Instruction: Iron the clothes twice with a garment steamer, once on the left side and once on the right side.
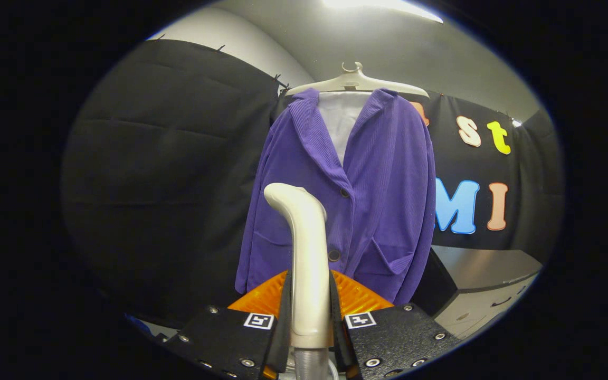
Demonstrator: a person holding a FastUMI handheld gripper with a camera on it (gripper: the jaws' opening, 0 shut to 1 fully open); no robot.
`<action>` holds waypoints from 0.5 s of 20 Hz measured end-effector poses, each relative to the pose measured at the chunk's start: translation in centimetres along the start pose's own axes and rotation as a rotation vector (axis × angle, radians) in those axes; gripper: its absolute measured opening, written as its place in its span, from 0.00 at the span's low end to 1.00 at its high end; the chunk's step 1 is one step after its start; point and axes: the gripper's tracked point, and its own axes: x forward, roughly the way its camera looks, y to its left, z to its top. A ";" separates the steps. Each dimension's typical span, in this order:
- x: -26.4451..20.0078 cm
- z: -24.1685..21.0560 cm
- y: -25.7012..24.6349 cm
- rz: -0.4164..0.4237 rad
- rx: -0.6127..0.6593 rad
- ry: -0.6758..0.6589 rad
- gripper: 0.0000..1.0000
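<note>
A big purple jacket [346, 195] hangs on a pale hanger [357, 82], straight ahead of the gripper and beyond its fingers, with a white lining [340, 119] showing at the open neck. The cloth looks soft and ribbed, so it will likely swing and give way when pushed; a gentle touch should do, and nothing needs to grab it. It has dark buttons [334, 255] down the front and a pocket [388, 261] low down, and these could snag. Closer in, the steamer [306, 253] stands up tall between the fingers, its top bent over toward the jacket. It looks hard, smooth and a bit slippery, so its straight handle is the best place to hold. The gripper [309, 322] is closed tight on that handle, with a finger pressing on each side.
</note>
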 end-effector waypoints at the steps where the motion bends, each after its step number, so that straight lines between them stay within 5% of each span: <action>1: -0.2 -0.8 0.1 0.000 0.002 0.013 0.35; 10: -1.5 -6.3 0.8 0.010 0.006 0.103 0.34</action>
